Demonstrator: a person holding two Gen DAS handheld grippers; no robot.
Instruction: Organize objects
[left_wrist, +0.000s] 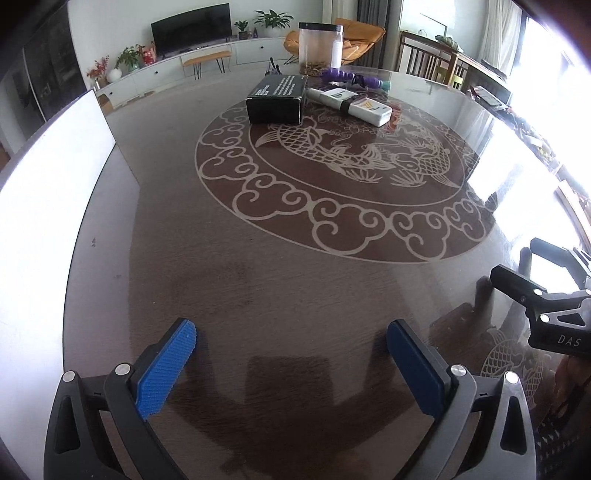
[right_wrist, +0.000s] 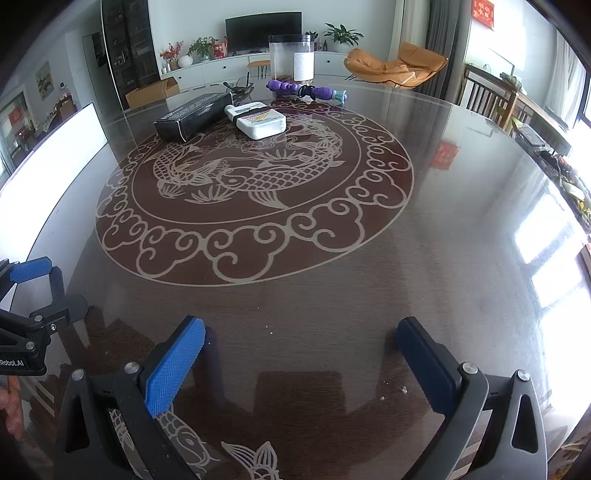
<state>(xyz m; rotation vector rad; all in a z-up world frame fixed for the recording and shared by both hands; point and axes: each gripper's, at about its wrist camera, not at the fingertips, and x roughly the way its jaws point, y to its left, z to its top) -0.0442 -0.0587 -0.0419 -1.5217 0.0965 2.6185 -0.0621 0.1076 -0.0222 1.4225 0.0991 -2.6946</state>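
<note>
Left wrist view: the left tool is held low over the near part of the surface, its blue pads spread wide with nothing between them. The right tool is seen in its own view in the same state, spread and empty, also low over the near edge.

The things to be organized are gathered at the far side of the fish medallion inlaid in the surface. A black box lies on the medallion's far rim. Just beside it, on the side away from the white board, lies a white flat bottle with a dark band around it; the two look touching or nearly so. Beyond the medallion a purple toy lies across the surface, and a clear canister with a black lid stands behind it.

Both tools are well apart from every item, so a long reach is judged to be needed first. Several risks can be foreseen. The surface is glossy, so the box or bottle could be pushed away rather than caught if a pad lands on an edge. Because bottle and box are so close, one could be dragged along when the other is lifted. The tall canister could be tipped if it is brushed during a reach for the toy.
</note>
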